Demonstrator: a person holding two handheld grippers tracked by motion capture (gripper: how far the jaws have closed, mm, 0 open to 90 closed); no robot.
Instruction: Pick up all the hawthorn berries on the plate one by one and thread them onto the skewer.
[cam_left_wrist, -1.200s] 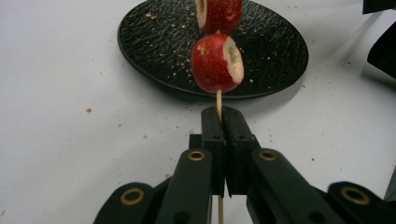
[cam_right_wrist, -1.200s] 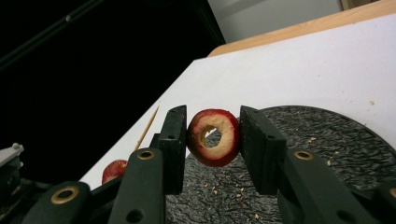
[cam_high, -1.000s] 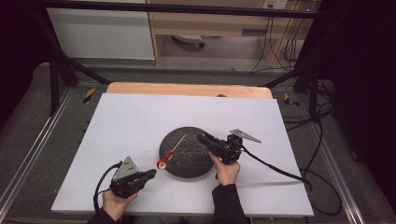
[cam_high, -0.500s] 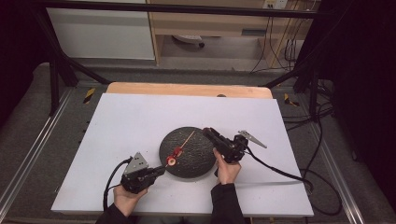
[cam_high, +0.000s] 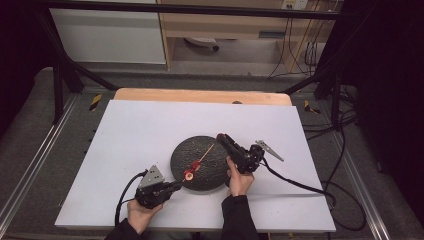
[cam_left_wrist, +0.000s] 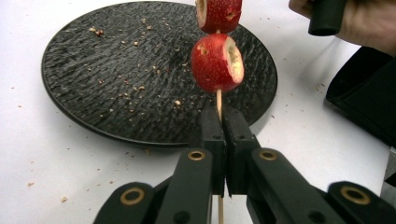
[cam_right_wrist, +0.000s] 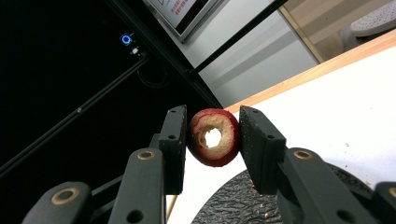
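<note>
Red cored fruit pieces (cam_left_wrist: 215, 63) are threaded on a thin wooden skewer (cam_left_wrist: 218, 103), which is clamped between the closed jaws of the left gripper (cam_left_wrist: 223, 135) just above the near rim of the round black textured plate (cam_left_wrist: 93, 84). A separate red fruit ring with a hollow centre (cam_right_wrist: 214, 137) is pinched between the jaws of the right gripper (cam_right_wrist: 211, 140), raised over the plate's far edge above the white tabletop (cam_high: 150, 130).

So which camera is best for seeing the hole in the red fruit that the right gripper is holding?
The right gripper view: the cored red fruit piece sits close up between the right gripper jaws, its hole facing the camera. The high view shows that gripper small above the black plate, the piece too small to tell. The left gripper view shows other fruit on a skewer.
</note>
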